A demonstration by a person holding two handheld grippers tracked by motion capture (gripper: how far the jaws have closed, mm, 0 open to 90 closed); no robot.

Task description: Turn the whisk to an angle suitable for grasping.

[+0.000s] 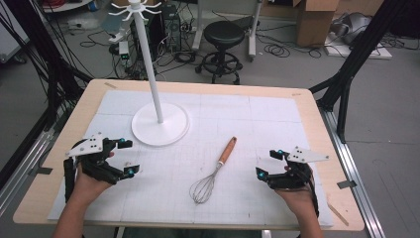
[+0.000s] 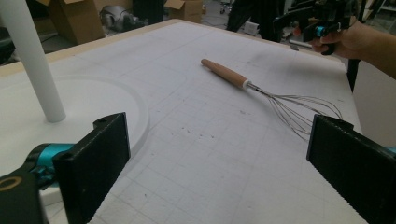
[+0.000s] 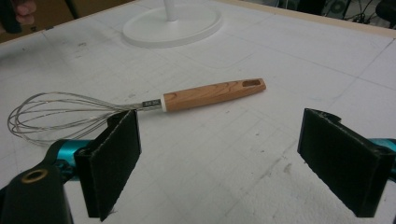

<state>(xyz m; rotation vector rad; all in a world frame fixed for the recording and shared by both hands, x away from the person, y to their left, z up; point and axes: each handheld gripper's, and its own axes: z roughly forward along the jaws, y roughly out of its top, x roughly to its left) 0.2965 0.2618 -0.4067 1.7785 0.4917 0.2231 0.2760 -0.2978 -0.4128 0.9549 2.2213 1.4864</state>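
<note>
Wood and wire item: a balloon whisk with a light wooden handle and steel wire loops (image 1: pixel 214 173) lies flat on the white gridded mat (image 1: pixel 277 119), between the two grippers, touched by neither.
Orientation: handle points away toward the far right; loops lie nearest the person.
Stand: a white pole on a round white base, with hooks at the top (image 1: pixel 159 124), sits far left of the whisk, apart from it.
Left gripper (image 1: pixel 125 157): jaws spread wide, nothing between them, resting near the stand's base.
Right gripper (image 1: pixel 269 163): jaws likewise apart and empty, just right of the whisk.
Step in hand: judged as approach, before any grasp.
Next move: the right gripper is better placed; it should straddle the wooden handle and close squarely, since the wire loops would likely flex.
</note>
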